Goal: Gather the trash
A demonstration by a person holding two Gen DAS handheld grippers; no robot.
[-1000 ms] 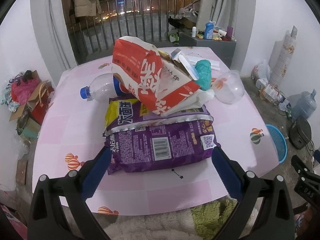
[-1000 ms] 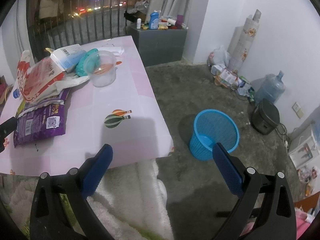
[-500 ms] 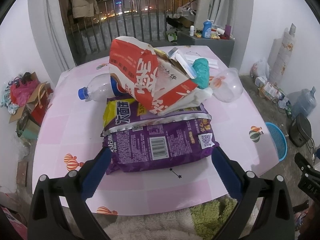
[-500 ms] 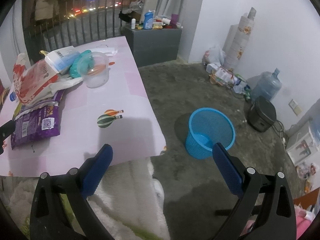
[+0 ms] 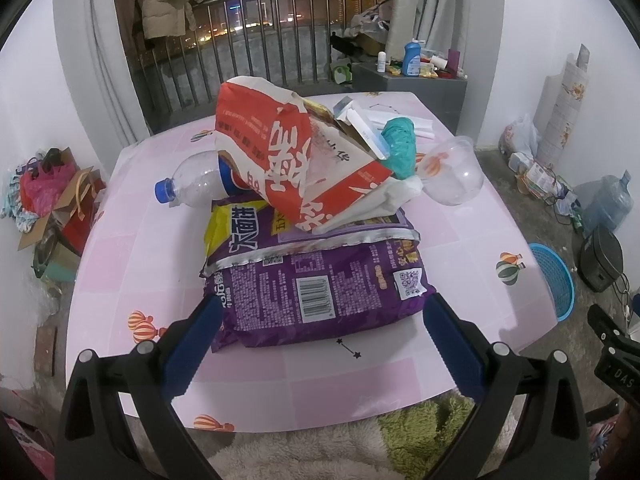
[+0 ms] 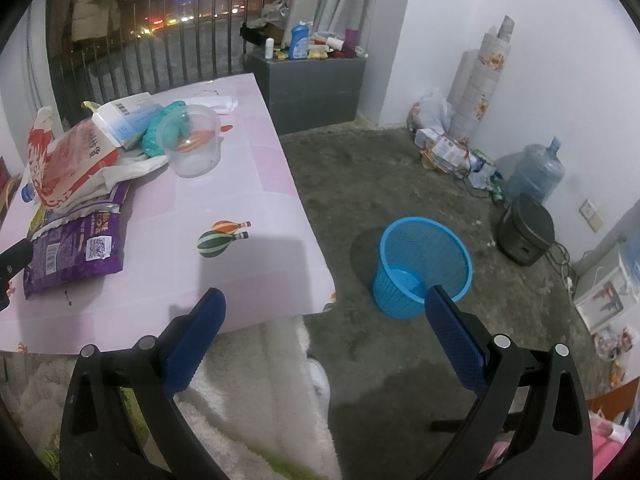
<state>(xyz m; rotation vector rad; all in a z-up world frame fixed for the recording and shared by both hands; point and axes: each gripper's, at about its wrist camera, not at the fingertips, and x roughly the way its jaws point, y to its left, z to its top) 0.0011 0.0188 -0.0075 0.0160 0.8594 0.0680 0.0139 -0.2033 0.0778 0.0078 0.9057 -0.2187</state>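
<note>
Left wrist view: the left gripper (image 5: 320, 340) gapes wide, empty, its fingers flanking the near end of the purple snack bag (image 5: 320, 284) on the pink table (image 5: 120, 264), under a red-and-white bag (image 5: 292, 152).

Right wrist view: the right gripper (image 6: 324, 332) is spread, empty, over the table's near right corner; the blue basket (image 6: 420, 264) stands on the floor to the right.

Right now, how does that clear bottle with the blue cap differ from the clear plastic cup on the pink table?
The plastic bottle is capped with a blue lid, while the clear cup is open-mouthed. The bottle is long and narrow-necked; the cup is short and wide. The bottle's far end is hidden under the red and white bag, whereas the cup sits beyond the bag's other side, fully exposed. Both are see-through, look empty, and lie tipped on the table.
</note>
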